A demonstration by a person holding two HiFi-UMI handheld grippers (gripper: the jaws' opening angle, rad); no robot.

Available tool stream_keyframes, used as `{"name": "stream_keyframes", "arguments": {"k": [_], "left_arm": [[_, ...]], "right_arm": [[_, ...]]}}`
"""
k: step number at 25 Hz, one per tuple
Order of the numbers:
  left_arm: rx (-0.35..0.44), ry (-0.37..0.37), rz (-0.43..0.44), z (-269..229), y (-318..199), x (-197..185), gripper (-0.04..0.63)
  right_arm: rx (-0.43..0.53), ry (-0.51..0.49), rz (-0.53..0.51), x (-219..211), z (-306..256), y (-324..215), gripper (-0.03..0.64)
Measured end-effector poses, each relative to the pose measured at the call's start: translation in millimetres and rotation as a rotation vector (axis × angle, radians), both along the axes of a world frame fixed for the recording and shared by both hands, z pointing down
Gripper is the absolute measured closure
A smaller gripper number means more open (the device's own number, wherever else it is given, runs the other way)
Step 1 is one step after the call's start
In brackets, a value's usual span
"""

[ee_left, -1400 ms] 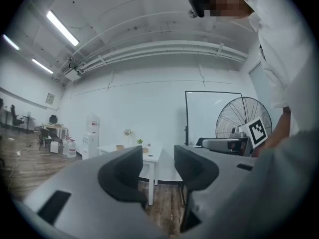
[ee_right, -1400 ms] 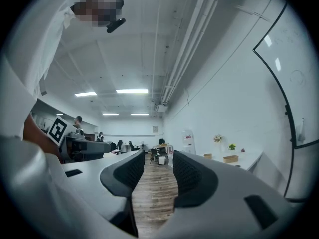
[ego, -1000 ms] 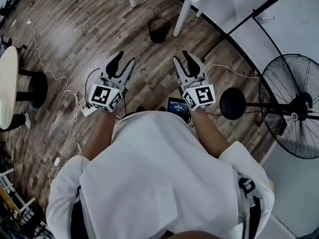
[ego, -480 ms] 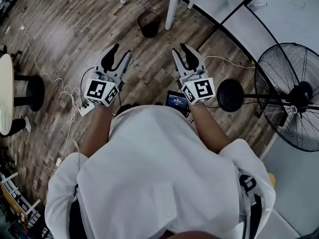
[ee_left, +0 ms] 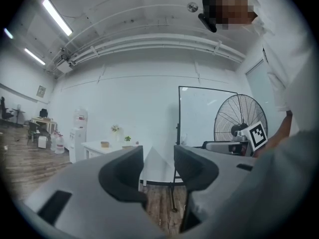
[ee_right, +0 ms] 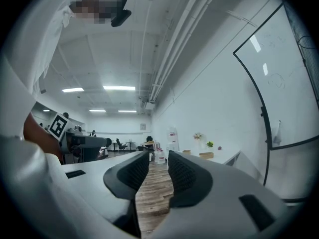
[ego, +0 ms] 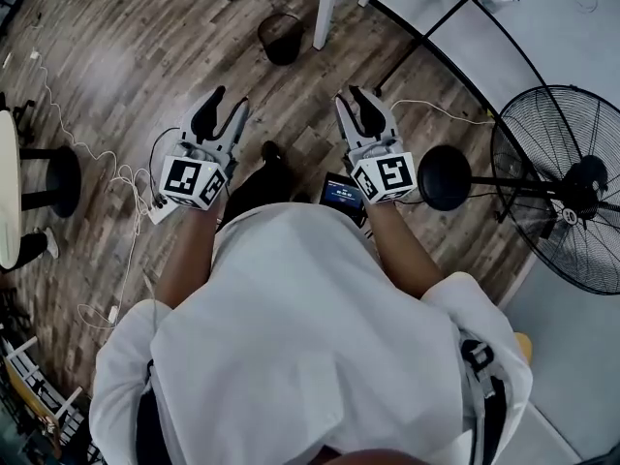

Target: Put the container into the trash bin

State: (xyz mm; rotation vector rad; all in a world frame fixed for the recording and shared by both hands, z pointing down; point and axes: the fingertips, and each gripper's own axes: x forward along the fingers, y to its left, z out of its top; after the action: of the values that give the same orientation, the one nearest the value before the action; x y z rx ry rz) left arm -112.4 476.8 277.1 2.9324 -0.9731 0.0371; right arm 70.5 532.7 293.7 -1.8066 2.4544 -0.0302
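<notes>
**A:** Where is the trash bin?

**B:** The trash bin [ego: 280, 39] stands on the wooden floor [ego: 145, 46], just beside a leg of the white table [ego: 325, 17]. It is well ahead of both grippers.

**A:** How does it stand?

**B:** It stands upright, so its long axis is vertical and its open mouth faces up. The inside is dark, and I cannot tell whether something lies in it.

**A:** And the container?

**B:** I cannot tell which thing it is. In the left gripper view a small box [ee_left: 104, 144] and a small plant [ee_left: 127, 139] stand on the table. They are too small to say more about them.

**A:** What does the left gripper do?

**B:** The left gripper [ego: 231, 97] is released. Its jaws stand apart with nothing between them, and through the gap I see only the table and the floor.

**A:** And the right one?

**B:** The right gripper [ego: 351, 95] is also empty. Its jaws are closing, with a narrow gap between them. In this gap only the floor planks show. The person holds both grippers level, side by side, and they do not touch.
</notes>
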Motion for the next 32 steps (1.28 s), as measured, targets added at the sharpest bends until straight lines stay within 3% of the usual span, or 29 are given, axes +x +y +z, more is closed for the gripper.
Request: {"name": "stream_keyframes", "arguments": {"k": [7, 24, 32], "left_arm": [[-0.010, 0.032, 0.007, 8.4, -69.6, 14.4, 0.400], [-0.017, 0.043, 0.051, 7.8, -320.9, 41.0, 0.405], [-0.069, 0.042, 0.016, 36.3, -403.5, 57.5, 0.407]], "right_arm": [[-0.021, 0.019, -0.016, 1.8, 5.2, -63.0, 0.482], [-0.028, 0.055, -0.010, 26.4, -11.9, -319.2, 0.497], [-0.089, 0.068, -0.008, 73.9, 11.4, -399.0, 0.497]]}}
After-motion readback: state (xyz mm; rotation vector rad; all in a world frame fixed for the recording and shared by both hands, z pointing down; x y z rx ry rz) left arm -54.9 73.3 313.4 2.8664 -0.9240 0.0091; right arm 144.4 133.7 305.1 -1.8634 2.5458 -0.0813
